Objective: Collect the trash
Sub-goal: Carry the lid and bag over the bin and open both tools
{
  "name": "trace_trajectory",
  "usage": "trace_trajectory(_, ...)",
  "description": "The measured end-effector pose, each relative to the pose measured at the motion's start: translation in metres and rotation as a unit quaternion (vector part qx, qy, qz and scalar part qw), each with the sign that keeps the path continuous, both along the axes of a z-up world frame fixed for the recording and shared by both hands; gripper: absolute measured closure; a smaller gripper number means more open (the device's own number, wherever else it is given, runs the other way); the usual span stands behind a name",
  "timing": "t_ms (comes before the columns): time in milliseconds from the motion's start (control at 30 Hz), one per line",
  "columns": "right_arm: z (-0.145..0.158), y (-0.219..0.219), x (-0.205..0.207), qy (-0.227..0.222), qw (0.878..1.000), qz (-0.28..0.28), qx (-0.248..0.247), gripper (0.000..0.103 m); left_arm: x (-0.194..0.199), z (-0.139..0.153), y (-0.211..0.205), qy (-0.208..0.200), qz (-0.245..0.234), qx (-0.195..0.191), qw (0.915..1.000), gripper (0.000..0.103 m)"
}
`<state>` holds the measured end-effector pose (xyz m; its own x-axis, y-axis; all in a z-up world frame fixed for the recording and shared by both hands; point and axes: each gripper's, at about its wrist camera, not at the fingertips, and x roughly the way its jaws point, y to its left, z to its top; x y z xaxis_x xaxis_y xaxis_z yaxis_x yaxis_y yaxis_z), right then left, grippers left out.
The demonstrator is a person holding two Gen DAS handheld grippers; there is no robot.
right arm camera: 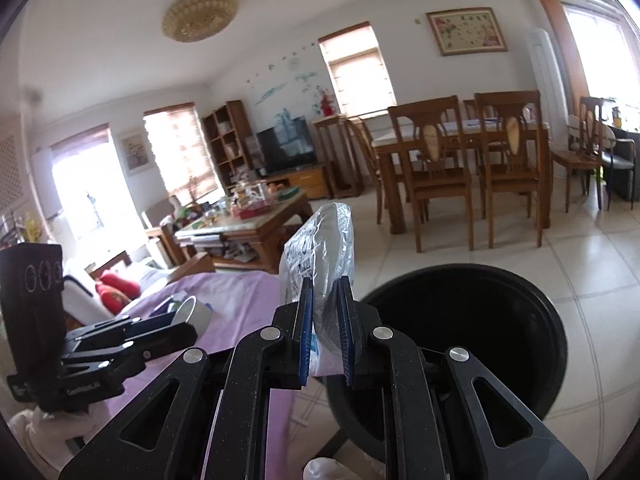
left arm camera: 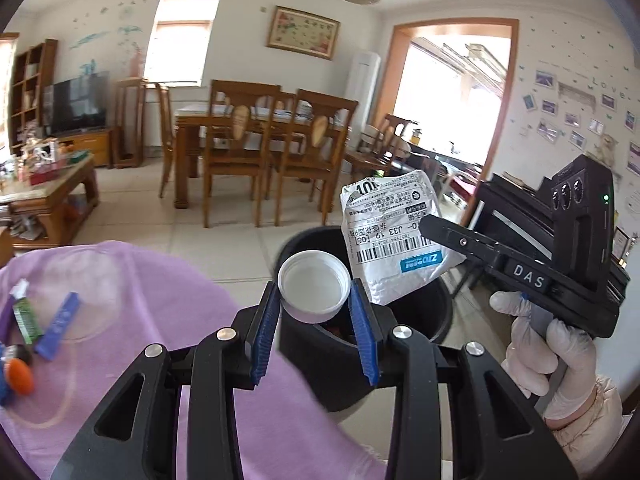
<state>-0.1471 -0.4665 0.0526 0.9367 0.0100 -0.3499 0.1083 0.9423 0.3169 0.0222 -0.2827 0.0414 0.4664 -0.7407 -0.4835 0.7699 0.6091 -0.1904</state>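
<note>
My left gripper (left arm camera: 314, 294) is shut on a white plastic cap (left arm camera: 313, 286), held by its rim over the near side of a black trash bin (left arm camera: 436, 312). The cap's hollow side faces the camera. My right gripper (right arm camera: 325, 284) is shut on a crumpled silver courier bag (right arm camera: 320, 236) with a printed shipping label. In the left wrist view that bag (left arm camera: 396, 236) hangs above the bin, pinched by the right gripper (left arm camera: 430, 222) coming in from the right. In the right wrist view the bin (right arm camera: 532, 360) opens just right of the bag, and the left gripper with the cap (right arm camera: 194, 314) shows at lower left.
A purple cloth (left arm camera: 160, 300) covers the surface beside the bin, with small wrappers and tubes (left arm camera: 60, 324) and an orange cap (left arm camera: 18, 376) at its left. Beyond lie a tiled floor, a wooden coffee table (left arm camera: 52, 196), and a dining table with chairs (left arm camera: 256, 140). A gloved hand (left arm camera: 560, 352) holds the right gripper.
</note>
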Motion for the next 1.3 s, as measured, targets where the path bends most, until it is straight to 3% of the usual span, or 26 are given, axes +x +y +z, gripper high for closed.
trace_trajectory(267, -0.057, -0.072, -0.04, 0.026, 0.997, -0.062, 0.032, 0.09, -0.018, -0.022, -0.066, 0.002, -0.041, 0.032, 0.9987, 0.067)
trace_trajectory(533, -0.091, -0.089, -0.041, 0.043, 0.994, -0.086, 0.06, 0.089, -0.012, -0.045, -0.11, 0.018, -0.059, 0.067, 0.9959, 0.067)
trace_trajectory(967, -0.098, -0.082, -0.019, 0.06, 0.992, -0.089, 0.069, 0.087, -0.011, -0.065, -0.127, 0.02, -0.071, 0.1, 0.9922, 0.066)
trace_trajectory(1067, -0.098, -0.082, -0.017, 0.06, 0.992, -0.089, 0.069, 0.081, -0.011, -0.063, -0.127, 0.017, -0.071, 0.103, 0.992, 0.066)
trace_trajectory(1100, -0.098, -0.081, -0.016, 0.06, 0.992, -0.088, 0.069, 0.07, -0.011, -0.063, -0.126, 0.016, -0.071, 0.103, 0.992, 0.065)
trace_trajectory(1133, -0.097, -0.08, -0.016, 0.056, 0.992, -0.086, 0.071, 0.062, -0.012, -0.062, -0.127, 0.014, -0.071, 0.104, 0.9919, 0.063)
trace_trajectory(1200, -0.094, -0.079, -0.014, 0.051, 0.993, -0.083, 0.068, 0.061, -0.015, -0.06, -0.124, 0.004, -0.069, 0.105, 0.992, 0.05)
trace_trajectory(1233, -0.093, -0.077, -0.013, 0.05, 0.993, -0.082, 0.065, 0.061, -0.019, -0.057, -0.124, -0.004, -0.066, 0.104, 0.9924, 0.038)
trace_trajectory(1300, -0.09, -0.074, -0.013, 0.047, 0.994, -0.081, 0.064, 0.05, -0.023, -0.051, -0.119, -0.018, -0.062, 0.098, 0.9931, 0.028)
